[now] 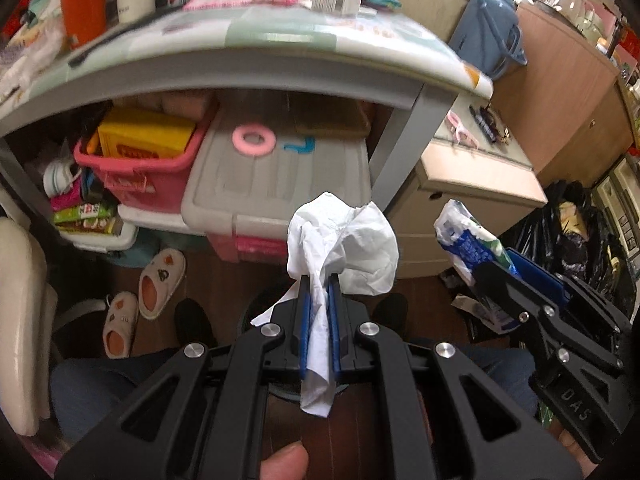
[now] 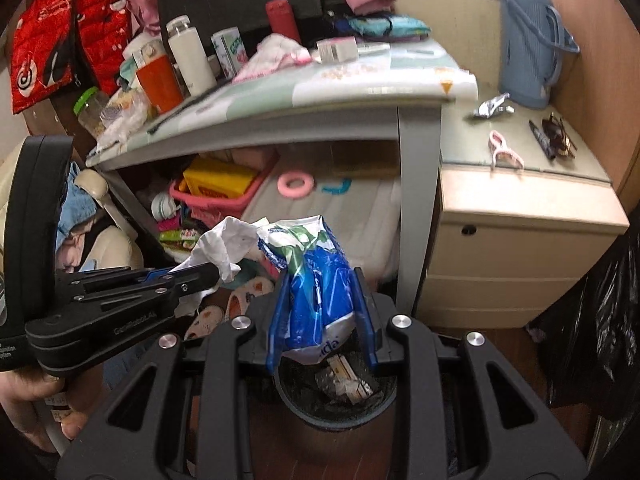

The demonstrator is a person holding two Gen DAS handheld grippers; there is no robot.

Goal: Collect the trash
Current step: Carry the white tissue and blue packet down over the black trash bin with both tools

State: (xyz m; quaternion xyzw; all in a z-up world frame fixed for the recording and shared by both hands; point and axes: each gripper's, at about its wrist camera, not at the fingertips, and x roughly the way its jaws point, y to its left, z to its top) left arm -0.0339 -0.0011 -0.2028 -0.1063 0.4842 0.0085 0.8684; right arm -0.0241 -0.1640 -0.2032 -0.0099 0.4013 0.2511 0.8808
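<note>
The left gripper (image 1: 318, 280) fingers pinch a crumpled white tissue (image 1: 344, 248); the right gripper (image 2: 322, 312) fingers pinch a blue-and-white plastic wrapper (image 2: 316, 280). The trash bin (image 2: 304, 408) sits at 6 o'clock under the wrapper, already holding scraps. Risk: the tissue hangs at 9 o'clock of the bin mouth, so releasing it there likely drops it on the floor. The light wrapper may cling to a finger or catch the rim

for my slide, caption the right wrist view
Right claw shut on a blue-and-white plastic wrapper above the trash bin.
</note>
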